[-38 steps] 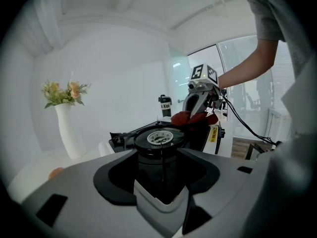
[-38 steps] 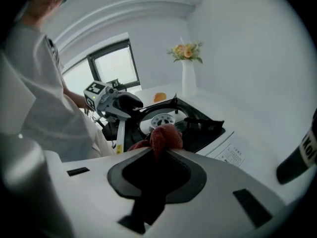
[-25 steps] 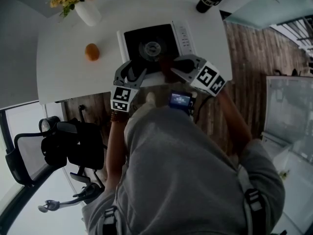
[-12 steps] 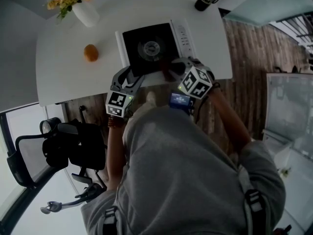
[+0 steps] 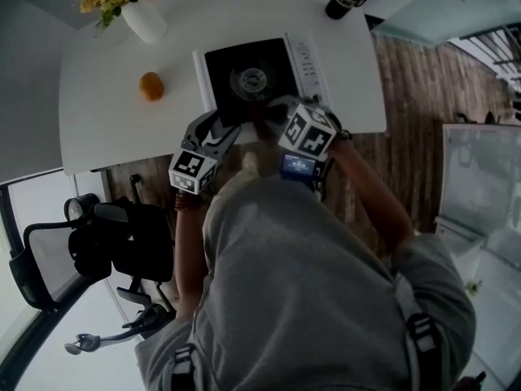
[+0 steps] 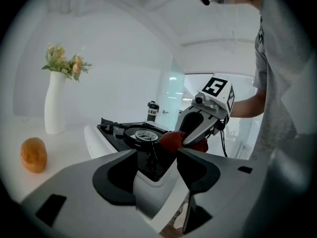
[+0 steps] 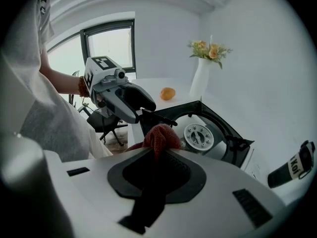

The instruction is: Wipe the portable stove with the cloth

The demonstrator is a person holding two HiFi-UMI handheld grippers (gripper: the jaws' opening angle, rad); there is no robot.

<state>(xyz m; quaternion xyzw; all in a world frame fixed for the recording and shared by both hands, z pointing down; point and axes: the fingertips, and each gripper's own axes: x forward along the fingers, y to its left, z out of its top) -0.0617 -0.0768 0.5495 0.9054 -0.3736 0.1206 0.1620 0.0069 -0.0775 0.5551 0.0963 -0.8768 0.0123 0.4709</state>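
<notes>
— Where's the cloth?
— Bunched, pinched tight in the right gripper, at the stove's near edge, just short of the burner.
— And the stove?
— By the table's near edge, right of middle. The left gripper clamps its near left corner.

Portable stove: white body, black top, round burner in the middle, sits flat near the counter's front edge. Its near corner is gripped between the jaws of my left tool. Cloth: dark red, knit, bunched, pinched in my closed right tool, at the black top's near edge, just beside the burner.
</notes>
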